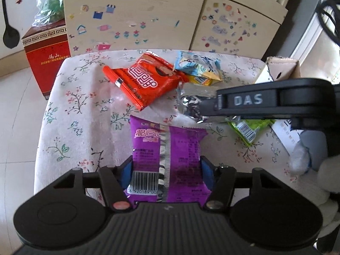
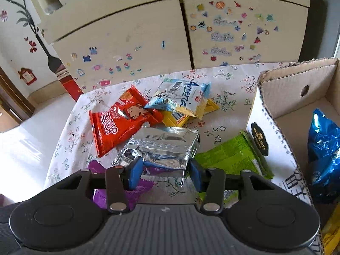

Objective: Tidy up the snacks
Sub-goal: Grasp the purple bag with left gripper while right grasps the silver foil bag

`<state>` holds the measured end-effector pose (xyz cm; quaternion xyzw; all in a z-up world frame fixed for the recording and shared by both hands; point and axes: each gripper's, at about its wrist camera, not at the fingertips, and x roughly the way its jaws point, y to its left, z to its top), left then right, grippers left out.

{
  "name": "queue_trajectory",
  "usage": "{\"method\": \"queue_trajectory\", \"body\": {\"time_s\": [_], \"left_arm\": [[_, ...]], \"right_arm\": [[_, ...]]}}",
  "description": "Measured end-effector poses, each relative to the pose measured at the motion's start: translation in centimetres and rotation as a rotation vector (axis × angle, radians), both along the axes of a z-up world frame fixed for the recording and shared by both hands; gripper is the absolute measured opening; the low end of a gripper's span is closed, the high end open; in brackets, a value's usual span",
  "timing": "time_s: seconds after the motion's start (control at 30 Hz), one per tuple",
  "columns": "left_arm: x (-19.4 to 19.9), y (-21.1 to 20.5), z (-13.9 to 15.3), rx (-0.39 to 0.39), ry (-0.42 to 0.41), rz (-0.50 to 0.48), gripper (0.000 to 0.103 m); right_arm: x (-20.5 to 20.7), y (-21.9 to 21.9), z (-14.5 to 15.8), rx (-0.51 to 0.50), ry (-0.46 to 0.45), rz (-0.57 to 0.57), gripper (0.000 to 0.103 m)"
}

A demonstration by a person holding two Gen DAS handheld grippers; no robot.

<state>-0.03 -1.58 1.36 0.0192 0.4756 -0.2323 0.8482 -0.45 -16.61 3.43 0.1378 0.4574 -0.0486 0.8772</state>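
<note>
My left gripper is shut on a purple snack packet, its blue pads at both sides of the packet. My right gripper is open, its blue fingertips on either side of the near edge of a silver foil packet. The right gripper also shows in the left wrist view, over the silver packet. A red packet, a light blue packet, a yellow packet and a green packet lie on the floral tablecloth.
A cardboard box stands at the right and holds a blue foil bag. A stickered cabinet stands behind the table. A red box sits on the floor at the left.
</note>
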Motion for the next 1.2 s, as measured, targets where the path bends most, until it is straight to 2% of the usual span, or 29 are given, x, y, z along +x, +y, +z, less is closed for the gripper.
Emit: {"method": "queue_trajectory", "body": {"time_s": [0.07,0.1,0.13,0.27,0.3,0.43,0.47,0.53,0.73,0.87,1.03,1.1,1.2], "left_arm": [[0.0,0.1,0.2,-0.003,-0.002,0.003,0.060],[0.0,0.1,0.3,-0.003,-0.007,0.002,0.059],[0.0,0.1,0.4,-0.002,-0.012,0.003,0.059],[-0.1,0.3,0.6,-0.003,-0.015,0.010,0.058],[-0.1,0.3,0.6,-0.002,-0.014,0.013,0.058],[-0.1,0.8,0.7,0.005,-0.012,0.036,0.058],[0.0,1.0,0.7,0.006,-0.010,0.043,0.058],[0.1,1.4,0.6,0.004,-0.004,0.057,0.058],[0.4,2.0,0.3,-0.007,0.018,0.073,0.059],[0.5,1.8,-0.1,-0.001,0.027,0.070,0.060],[0.3,1.6,-0.2,0.011,0.019,0.061,0.062],[0.4,1.7,-0.2,0.010,0.022,0.063,0.062],[0.4,1.5,-0.3,0.010,0.022,0.064,0.066]], "right_arm": [[-0.3,-0.1,0.5,0.000,-0.011,-0.006,0.051],[-0.5,-0.1,0.7,0.002,-0.015,-0.006,0.037],[-0.6,-0.1,0.9,0.004,-0.016,-0.005,0.028],[-1.1,-0.2,1.2,0.003,-0.003,0.003,0.029],[-1.3,-0.4,1.1,0.015,0.001,-0.011,0.031],[-1.5,-1.9,0.5,0.097,-0.019,-0.068,0.052],[-1.5,-1.9,0.4,0.101,-0.031,-0.068,0.062],[-1.1,-1.9,0.4,0.089,-0.062,-0.048,0.070],[1.2,-1.2,-0.2,-0.019,-0.114,0.094,0.077],[2.3,-0.8,-0.8,-0.037,-0.132,0.150,0.083],[3.0,0.2,-1.4,0.012,0.013,0.278,0.082],[2.9,0.7,-1.1,0.033,0.027,0.327,0.082],[2.7,1.5,-0.5,-0.022,0.007,0.348,0.082]]}}
